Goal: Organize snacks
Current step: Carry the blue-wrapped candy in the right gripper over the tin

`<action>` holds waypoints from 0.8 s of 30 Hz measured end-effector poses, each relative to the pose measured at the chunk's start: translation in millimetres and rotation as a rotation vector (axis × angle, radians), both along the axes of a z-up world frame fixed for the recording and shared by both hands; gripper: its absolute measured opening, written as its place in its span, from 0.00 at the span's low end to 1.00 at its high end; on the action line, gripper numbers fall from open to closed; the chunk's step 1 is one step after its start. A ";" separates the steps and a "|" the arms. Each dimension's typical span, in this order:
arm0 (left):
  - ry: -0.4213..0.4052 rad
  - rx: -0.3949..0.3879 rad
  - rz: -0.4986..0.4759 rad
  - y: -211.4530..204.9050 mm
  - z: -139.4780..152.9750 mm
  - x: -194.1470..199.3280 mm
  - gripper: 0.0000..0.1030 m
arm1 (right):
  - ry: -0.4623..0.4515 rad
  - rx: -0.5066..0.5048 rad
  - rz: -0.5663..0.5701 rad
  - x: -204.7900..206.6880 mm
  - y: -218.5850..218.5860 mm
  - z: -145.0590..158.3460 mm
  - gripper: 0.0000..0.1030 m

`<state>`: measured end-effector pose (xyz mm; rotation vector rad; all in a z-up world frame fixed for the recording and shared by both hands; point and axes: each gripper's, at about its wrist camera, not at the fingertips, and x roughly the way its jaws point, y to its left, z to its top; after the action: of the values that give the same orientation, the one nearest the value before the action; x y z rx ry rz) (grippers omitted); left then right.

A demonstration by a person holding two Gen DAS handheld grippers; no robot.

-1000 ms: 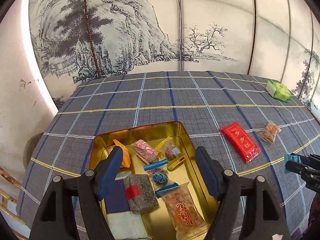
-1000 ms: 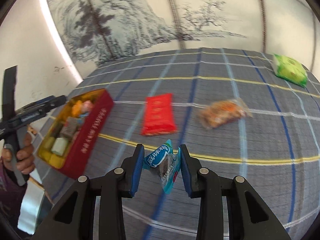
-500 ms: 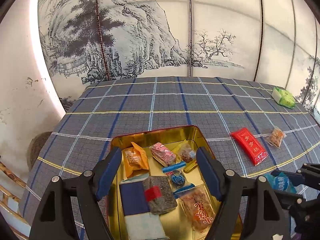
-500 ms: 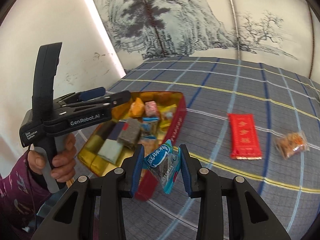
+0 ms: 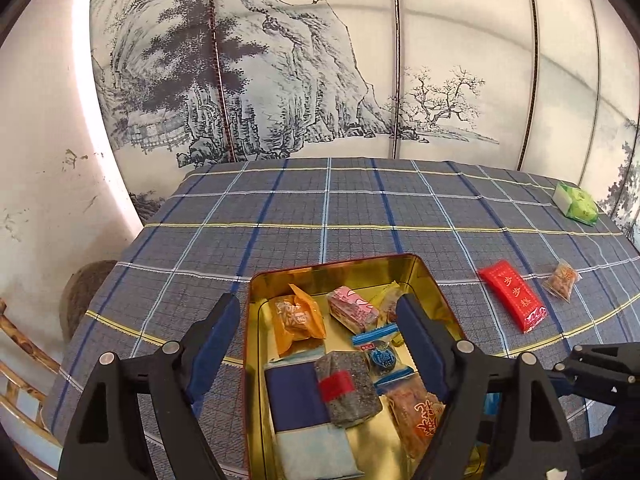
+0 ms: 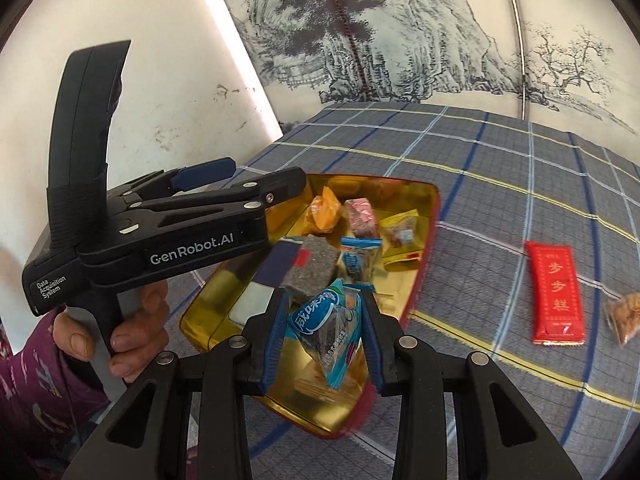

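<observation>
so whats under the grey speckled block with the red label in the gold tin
The grey speckled block overlaps a dark blue flat packet on the gold tin's floor. Whatever lies directly beneath the block is covered.

Glossy gold metal tin point(image 5: 424, 276) w/ red outside, woven matt plaid cloth on tabletop point(image 5: 320, 208), shiny plastic wrappers on blue snack packet point(image 6: 324, 320) & red snack bar point(image 6: 556, 292), matt black plastic tongs point(image 6: 322, 344).

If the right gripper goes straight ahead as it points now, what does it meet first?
Probably the gold tin, likely its floor or the grey block snack; depth is unclear. The right gripper is shut on a blue packet.
</observation>
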<state>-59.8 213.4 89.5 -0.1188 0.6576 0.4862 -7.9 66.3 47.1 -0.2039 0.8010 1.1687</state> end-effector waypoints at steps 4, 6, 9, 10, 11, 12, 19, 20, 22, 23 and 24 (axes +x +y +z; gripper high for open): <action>-0.005 -0.005 0.008 4.1 -0.1 -3.1 0.75 | 0.001 -0.011 0.017 -1.7 15.1 -5.3 0.35; -0.010 -0.003 0.013 6.8 0.0 -5.7 0.75 | 0.002 -0.016 0.022 -2.1 22.4 -8.0 0.35; -0.013 -0.005 0.020 11.7 -1.1 -9.6 0.76 | 0.007 -0.026 0.028 -2.7 32.6 -12.5 0.35; -0.014 -0.006 0.022 12.7 -1.5 -10.2 0.76 | 0.006 -0.030 0.031 -3.9 36.5 -13.9 0.35; -0.014 -0.008 0.025 14.4 -2.0 -11.2 0.76 | 0.005 -0.034 0.033 -4.6 38.7 -15.0 0.35; -0.014 -0.009 0.027 16.1 -2.3 -11.9 0.76 | 0.002 -0.040 0.036 -4.8 42.4 -17.1 0.35; -0.014 -0.015 0.041 26.0 -5.4 -17.9 0.76 | 0.005 -0.070 0.042 -2.6 58.0 -28.6 0.35; -0.015 -0.016 0.043 27.3 -5.7 -18.7 0.76 | 0.004 -0.073 0.043 -2.7 59.2 -29.3 0.35; -0.016 -0.019 0.046 29.6 -6.2 -19.7 0.76 | 0.004 -0.079 0.046 -3.2 62.5 -30.9 0.35; -0.017 -0.020 0.047 30.3 -6.4 -20.0 0.76 | 0.004 -0.079 0.047 -3.5 63.5 -31.3 0.35; -0.017 -0.021 0.049 31.0 -6.8 -20.3 0.76 | 0.005 -0.079 0.048 -3.7 64.6 -31.6 0.35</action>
<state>-80.1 244.5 82.6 -0.1588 0.6444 0.5247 -11.6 130.9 15.5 -0.2869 0.8511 1.1845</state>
